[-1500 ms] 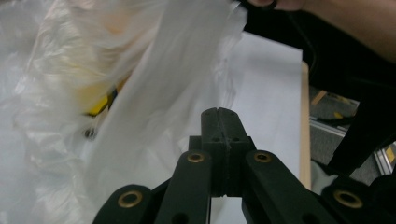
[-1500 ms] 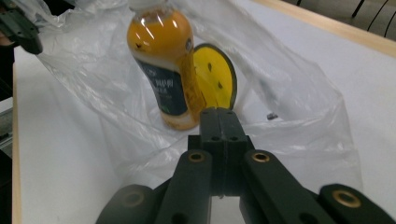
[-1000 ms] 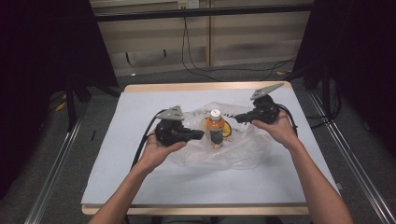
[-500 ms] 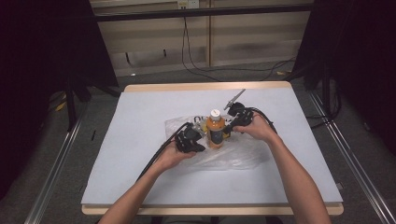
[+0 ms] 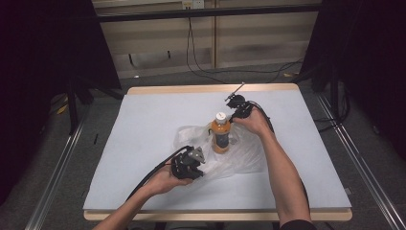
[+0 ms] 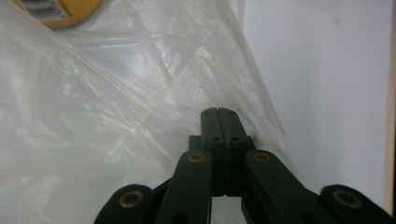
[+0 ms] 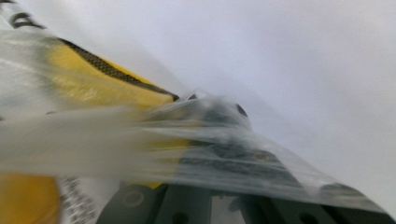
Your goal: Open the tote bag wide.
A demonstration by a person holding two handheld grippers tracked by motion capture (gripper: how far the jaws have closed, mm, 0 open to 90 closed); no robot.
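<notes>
My left gripper [image 6: 218, 113] has its jaws pressed together on the plastic bag [image 5: 239, 155] (film maybe pinched — I cannot tell). My right gripper [image 5: 235, 117], jaws also together under the film, is beside the upright bottle [image 5: 220, 134] — a tug could topple it.

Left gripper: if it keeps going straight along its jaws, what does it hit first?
Most likely the clear plastic bag. The left gripper, jaws shut, already has its tips at the bag's crumpled edge. Farther along and off to the side stands the orange bottle; depth is unclear, so it may pass beside it.
</notes>
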